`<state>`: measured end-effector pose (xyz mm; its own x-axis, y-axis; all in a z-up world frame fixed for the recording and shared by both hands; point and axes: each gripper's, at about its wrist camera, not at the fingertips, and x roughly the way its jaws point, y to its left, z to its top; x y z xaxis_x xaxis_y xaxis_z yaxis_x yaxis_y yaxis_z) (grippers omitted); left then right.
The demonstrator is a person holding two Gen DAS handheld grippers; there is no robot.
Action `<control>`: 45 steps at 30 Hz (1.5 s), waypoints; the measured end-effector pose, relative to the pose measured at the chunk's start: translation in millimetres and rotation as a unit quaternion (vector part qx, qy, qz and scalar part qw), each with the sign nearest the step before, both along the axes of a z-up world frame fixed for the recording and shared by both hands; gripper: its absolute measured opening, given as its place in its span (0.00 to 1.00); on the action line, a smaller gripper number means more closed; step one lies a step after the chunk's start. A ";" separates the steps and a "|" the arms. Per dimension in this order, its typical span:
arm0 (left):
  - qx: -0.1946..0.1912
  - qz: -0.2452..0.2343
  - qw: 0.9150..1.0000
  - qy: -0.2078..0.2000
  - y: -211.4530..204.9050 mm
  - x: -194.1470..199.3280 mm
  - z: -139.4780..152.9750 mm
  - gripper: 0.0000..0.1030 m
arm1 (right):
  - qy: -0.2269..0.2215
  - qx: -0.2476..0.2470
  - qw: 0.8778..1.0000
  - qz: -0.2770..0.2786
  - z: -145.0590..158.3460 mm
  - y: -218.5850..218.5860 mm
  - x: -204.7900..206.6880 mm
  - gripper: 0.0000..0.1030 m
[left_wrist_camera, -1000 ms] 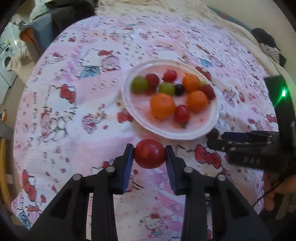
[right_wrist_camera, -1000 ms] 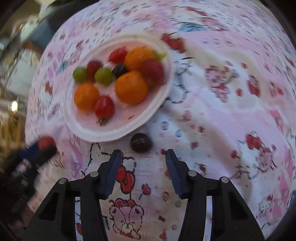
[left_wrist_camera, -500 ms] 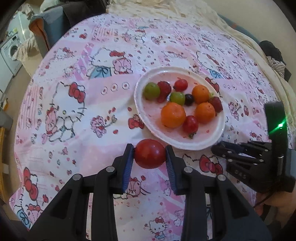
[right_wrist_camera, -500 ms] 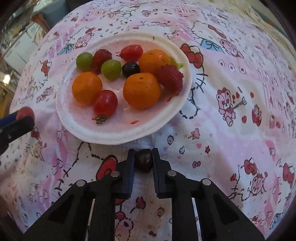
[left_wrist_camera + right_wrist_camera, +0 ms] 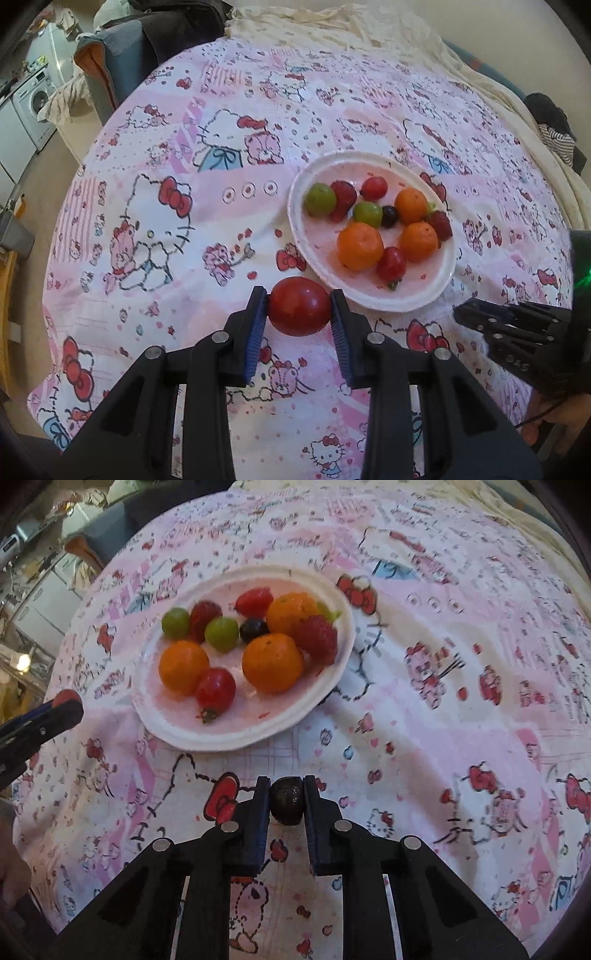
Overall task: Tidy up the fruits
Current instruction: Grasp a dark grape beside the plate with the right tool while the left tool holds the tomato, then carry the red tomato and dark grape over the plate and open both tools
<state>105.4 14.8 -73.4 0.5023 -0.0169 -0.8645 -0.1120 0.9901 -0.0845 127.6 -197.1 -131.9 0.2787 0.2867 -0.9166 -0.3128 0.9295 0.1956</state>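
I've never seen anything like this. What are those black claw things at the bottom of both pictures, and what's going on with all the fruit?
Those claws are not a robot: a person holds a two-finger gripper in each hand, and each one carries a wide-angle camera looking forward along its fingers. So you get one picture from each hand.

In the left hand's picture, the left gripper is shut on a red tomato. In the right hand's picture, the right gripper pinches a small dark grape. Each gripper also shows at the edge of the other's picture.

Both hang over a pink cartoon-print cloth. On it sits a white plate that bears oranges, green grapes, small red tomatoes, a dark grape and strawberries. Probably the two held fruits go there next.
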 end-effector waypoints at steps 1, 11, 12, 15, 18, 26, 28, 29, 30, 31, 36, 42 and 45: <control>0.000 0.002 1.000 -0.003 2.3 1.0 2.6 0.29 | -0.003 0.007 1.000 -0.004 4.1 -1.3 -0.3 0.18; 0.026 -0.013 0.999 -0.041 18.0 36.4 38.2 0.29 | -0.078 0.085 0.993 -0.009 78.0 -8.5 17.3 0.18; 0.027 -0.018 0.999 -0.040 17.8 43.2 40.0 0.29 | -0.080 0.087 0.993 -0.007 80.4 -6.9 21.3 0.18; 0.027 -0.027 0.999 -0.035 15.2 57.0 39.7 0.29 | -0.078 0.098 0.992 -0.007 81.5 -2.3 38.0 0.18; 0.032 -0.047 0.998 -0.024 6.1 68.4 32.8 0.29 | -0.074 0.100 0.992 -0.003 79.1 0.5 48.6 0.18; 0.024 -0.088 0.996 0.020 -11.7 81.0 -7.1 0.29 | -0.029 0.108 0.994 0.015 51.8 15.5 76.0 0.18; 0.019 -0.091 0.995 0.026 -14.5 81.5 -14.7 0.29 | -0.018 0.112 0.993 0.016 45.0 19.0 79.2 0.18; 0.021 -0.091 0.995 0.027 -15.8 82.2 -17.0 0.29 | -0.014 0.110 0.994 0.019 41.4 22.1 80.6 0.18; 0.023 -0.091 0.995 0.027 -16.7 83.1 -19.5 0.29 | -0.012 0.110 0.994 0.021 39.0 23.9 81.4 0.18; 0.023 -0.092 0.995 0.026 -17.0 83.4 -20.9 0.29 | -0.009 0.110 0.994 0.022 37.0 24.9 81.9 0.18; 0.017 -0.089 0.996 0.025 -15.1 86.1 -24.8 0.30 | 0.001 0.122 0.992 0.010 28.2 21.8 83.7 0.18; 0.009 -0.084 0.996 0.025 -12.7 89.5 -26.0 0.30 | 0.016 0.137 0.990 -0.003 19.4 17.9 88.3 0.18; 0.002 -0.084 0.996 0.026 -12.5 90.0 -25.5 0.30 | 0.019 0.135 0.991 0.001 18.6 21.6 87.7 0.18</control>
<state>195.4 2.3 -98.9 0.4480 -0.0939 -0.8891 0.0523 0.9955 -0.0788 215.3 -175.5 -113.3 0.2447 0.5234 -0.8162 -0.3026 0.8410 0.4486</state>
